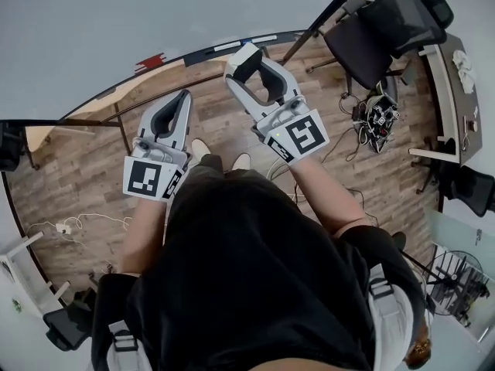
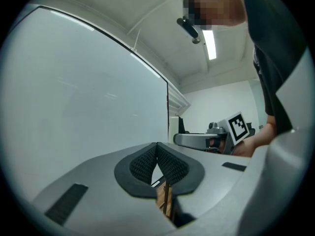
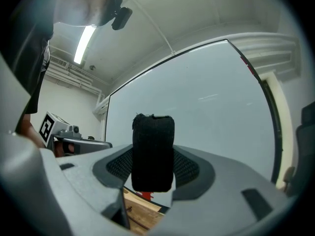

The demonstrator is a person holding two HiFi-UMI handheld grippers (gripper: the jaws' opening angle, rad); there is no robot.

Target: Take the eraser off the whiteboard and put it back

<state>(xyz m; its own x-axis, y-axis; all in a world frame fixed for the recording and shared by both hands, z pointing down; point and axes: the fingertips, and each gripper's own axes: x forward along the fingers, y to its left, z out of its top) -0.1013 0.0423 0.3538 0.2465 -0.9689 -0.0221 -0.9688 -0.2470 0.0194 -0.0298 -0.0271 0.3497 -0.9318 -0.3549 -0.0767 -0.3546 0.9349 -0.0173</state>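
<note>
A black felt eraser (image 3: 152, 151) stands upright between the pads of my right gripper (image 3: 153, 157), which is shut on it. From the head view the eraser's pale back (image 1: 246, 58) shows at the tip of the right gripper (image 1: 244, 62), close to the whiteboard's (image 1: 116, 22) lower edge. The whiteboard (image 3: 206, 107) fills the space ahead of both grippers. My left gripper (image 2: 157, 147) is shut with its pads touching and nothing between them; it (image 1: 182, 99) is held level to the left of the right one, a little further from the board.
A tray rail (image 1: 247, 42) runs along the whiteboard's bottom, with a red thing (image 1: 151, 62) on it. Black office chairs (image 1: 383, 25) and a desk (image 1: 456, 83) stand at the right, with a tangle of cables (image 1: 379, 114) on the wooden floor (image 1: 77, 176).
</note>
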